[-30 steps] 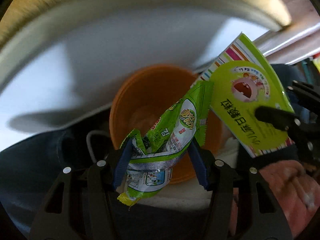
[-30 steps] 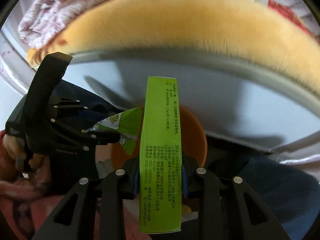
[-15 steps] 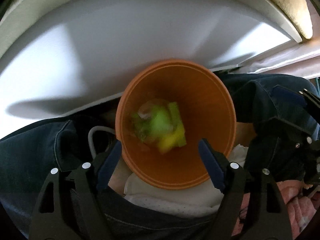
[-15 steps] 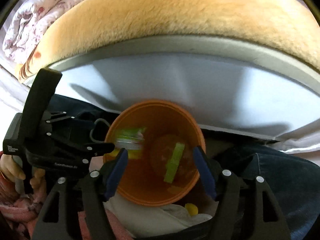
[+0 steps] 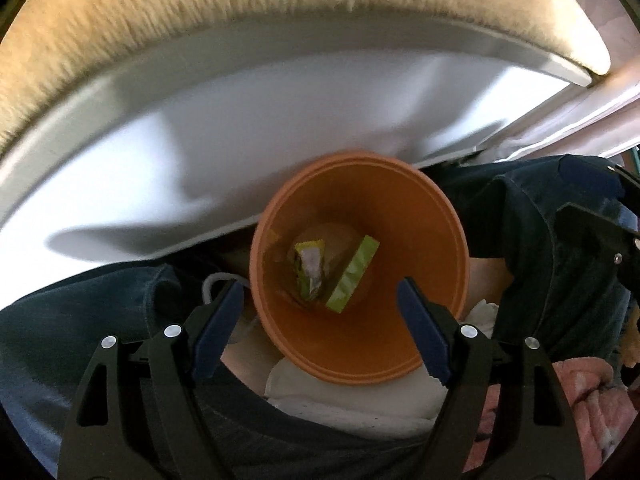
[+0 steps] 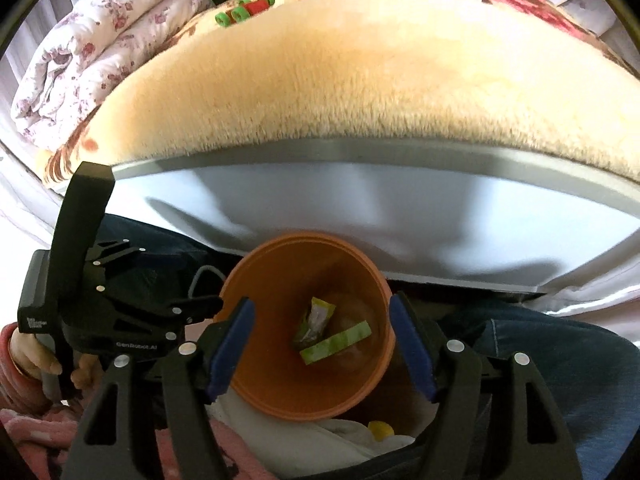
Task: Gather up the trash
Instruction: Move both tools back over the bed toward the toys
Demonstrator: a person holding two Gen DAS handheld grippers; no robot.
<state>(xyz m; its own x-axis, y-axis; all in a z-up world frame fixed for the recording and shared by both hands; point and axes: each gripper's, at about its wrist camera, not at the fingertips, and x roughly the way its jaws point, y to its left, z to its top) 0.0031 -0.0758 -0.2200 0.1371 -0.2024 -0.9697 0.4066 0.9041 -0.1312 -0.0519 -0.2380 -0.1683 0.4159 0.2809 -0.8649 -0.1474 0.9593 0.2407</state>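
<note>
We are looking steeply down along each gripper's fingers from close above, both cameras facing the bed edge. Both views are sharing the orange bin and the fluffy blanket; the right view is also catching the left gripper beside it.

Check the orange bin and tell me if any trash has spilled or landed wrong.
Nothing stands out. The green wrapper and green box both lie inside the orange bin, the box leaning on edge. No trash shows outside its rim.
</note>
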